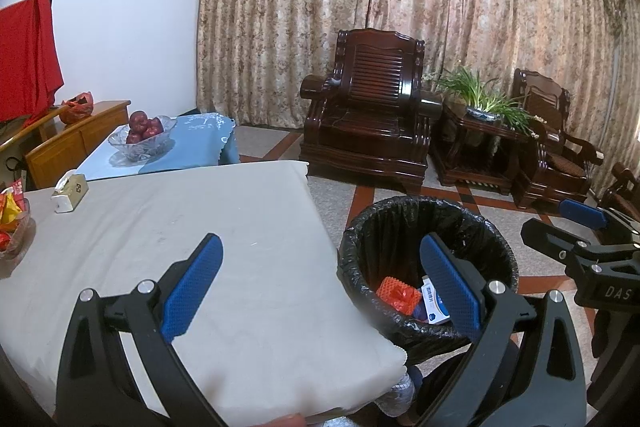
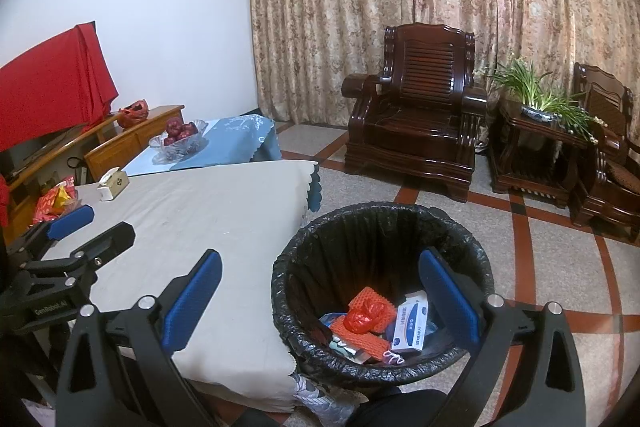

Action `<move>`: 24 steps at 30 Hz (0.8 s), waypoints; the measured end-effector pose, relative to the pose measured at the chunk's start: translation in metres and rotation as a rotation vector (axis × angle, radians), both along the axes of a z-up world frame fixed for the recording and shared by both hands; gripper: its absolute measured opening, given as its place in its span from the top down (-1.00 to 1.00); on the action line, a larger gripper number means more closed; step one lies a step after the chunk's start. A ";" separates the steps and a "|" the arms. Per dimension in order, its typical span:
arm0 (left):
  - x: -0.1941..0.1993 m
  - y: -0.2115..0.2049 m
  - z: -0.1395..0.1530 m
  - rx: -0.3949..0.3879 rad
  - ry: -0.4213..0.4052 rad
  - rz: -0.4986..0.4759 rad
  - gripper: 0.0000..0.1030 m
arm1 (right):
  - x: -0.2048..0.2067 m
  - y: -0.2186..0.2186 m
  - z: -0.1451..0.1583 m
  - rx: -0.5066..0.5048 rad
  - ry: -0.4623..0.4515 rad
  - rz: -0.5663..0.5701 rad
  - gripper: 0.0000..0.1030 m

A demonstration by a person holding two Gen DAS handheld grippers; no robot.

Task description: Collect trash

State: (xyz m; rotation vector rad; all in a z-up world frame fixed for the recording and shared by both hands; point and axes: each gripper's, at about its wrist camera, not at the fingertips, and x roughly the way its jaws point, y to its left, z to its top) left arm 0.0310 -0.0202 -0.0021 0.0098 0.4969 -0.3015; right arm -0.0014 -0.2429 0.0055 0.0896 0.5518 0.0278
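Between the wide, empty jaws of the right gripper (image 2: 320,301) sat the bin (image 2: 472,251), trash (image 2: 370,319) inside. The left gripper (image 1: 320,285) was likewise wide and empty. Dropping seemed done; next called for seeking leftovers on the table (image 2: 208,211).

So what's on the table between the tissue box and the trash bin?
Only bare cloth of the table lies between tissue box and trash bin, in both views.

Beside one lined trash bin (image 2: 382,367): two wooden armchairs (image 2: 416,115), one tissue box (image 2: 113,183), perhaps five apples (image 2: 178,131).
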 end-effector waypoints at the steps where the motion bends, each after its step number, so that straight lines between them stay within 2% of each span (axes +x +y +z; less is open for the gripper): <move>1: 0.000 -0.001 0.000 0.000 0.000 -0.001 -0.87 | 0.000 0.000 0.000 0.000 0.000 0.000 -0.88; 24: 0.000 0.000 0.001 0.002 0.001 0.000 -0.87 | 0.000 -0.002 0.000 0.003 0.000 0.001 -0.88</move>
